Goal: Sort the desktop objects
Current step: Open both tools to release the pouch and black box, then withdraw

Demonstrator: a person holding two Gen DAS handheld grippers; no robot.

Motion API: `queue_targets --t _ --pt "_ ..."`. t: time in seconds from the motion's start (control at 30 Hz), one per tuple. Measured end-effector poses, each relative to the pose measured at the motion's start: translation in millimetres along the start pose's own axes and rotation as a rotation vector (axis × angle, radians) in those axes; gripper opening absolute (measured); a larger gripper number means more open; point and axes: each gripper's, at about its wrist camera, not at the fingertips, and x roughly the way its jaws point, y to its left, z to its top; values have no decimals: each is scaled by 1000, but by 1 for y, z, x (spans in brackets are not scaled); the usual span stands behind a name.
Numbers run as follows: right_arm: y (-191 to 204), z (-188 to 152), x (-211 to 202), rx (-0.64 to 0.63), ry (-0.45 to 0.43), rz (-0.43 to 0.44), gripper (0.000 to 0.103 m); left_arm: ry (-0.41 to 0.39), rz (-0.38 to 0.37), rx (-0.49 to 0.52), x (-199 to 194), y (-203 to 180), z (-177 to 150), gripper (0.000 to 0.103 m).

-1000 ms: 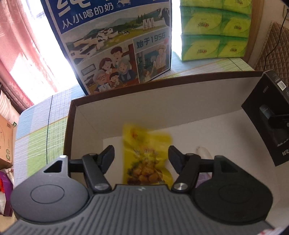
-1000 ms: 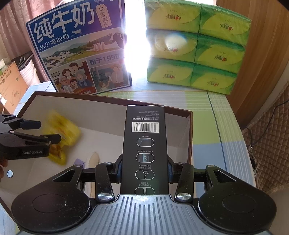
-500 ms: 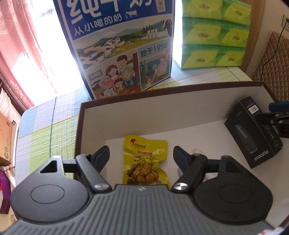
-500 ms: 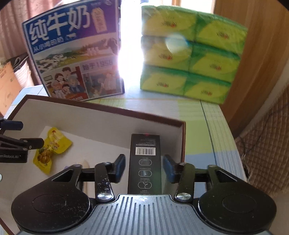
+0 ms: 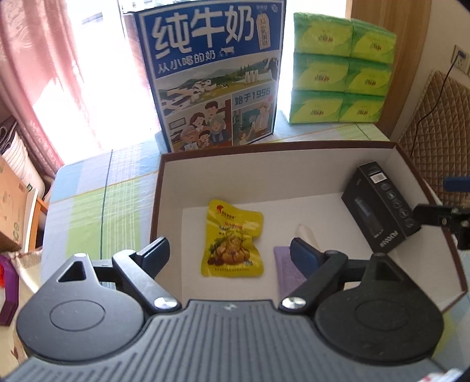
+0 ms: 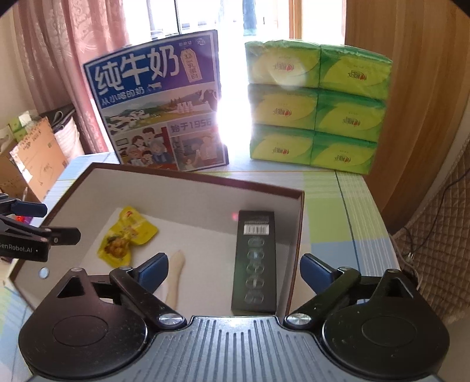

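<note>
My way into the open box (image 6: 296, 241) lies from above; milk carton (image 6: 164, 105) and tissue packs (image 6: 317, 105) wall the bench's far edge.

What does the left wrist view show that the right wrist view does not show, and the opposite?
Only the left wrist view shows the purple pad and a wall socket. Only the right wrist view shows the window frame above the tissue packs. Both show the brown box, the yellow snack pouch, the black carton, the white packet and the milk box. The left gripper and right gripper have open jaws.
</note>
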Motion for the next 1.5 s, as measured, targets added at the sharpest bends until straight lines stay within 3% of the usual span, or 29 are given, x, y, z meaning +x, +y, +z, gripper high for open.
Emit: queue_targets --t 0.67,1.5 --pt "19 -48 -77 -30 -13 49 101 -15 5 -147 -87 -33 -60 88" --pt "34 -117 -157 -124 11 157 101 -22 87 -195 -187 -88 -152 88"
